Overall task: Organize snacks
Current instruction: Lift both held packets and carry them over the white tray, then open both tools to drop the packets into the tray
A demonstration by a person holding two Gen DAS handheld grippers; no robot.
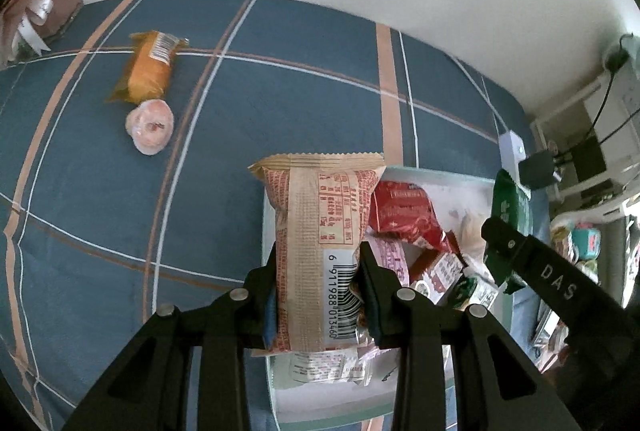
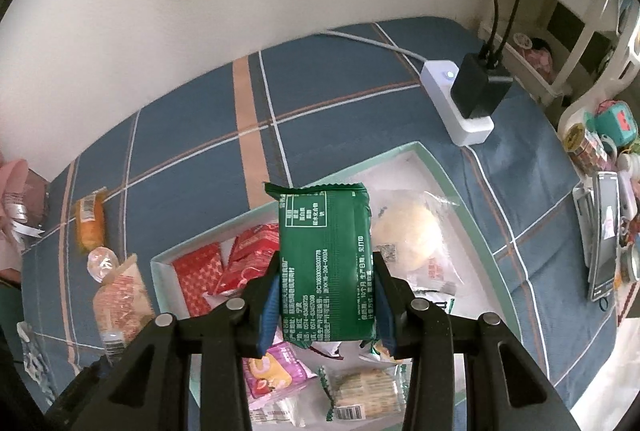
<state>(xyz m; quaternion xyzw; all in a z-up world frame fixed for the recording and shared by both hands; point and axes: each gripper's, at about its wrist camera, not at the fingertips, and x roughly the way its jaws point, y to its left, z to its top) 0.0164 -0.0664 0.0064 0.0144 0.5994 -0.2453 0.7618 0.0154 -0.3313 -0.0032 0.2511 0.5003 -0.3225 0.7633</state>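
Plaid bedspread [image 1: 120, 211] | left claw [image 1: 318, 285] grips beige packet [image 1: 316, 231], barcode 6911988013460 | right claw [image 2: 326, 295] grips green packet [image 2: 326, 263]

A home bedroom: plaid blue bedsheet [image 2: 192, 135] against a plain wall, power strip [image 2: 456, 99], cluttered white shelf [image 2: 576, 11].

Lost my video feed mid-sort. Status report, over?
Left gripper shut on tan snack pack; right gripper shut on green snack pack. Both above the snack box. Orange pack and pink sweet lie loose. Nothing blocking.
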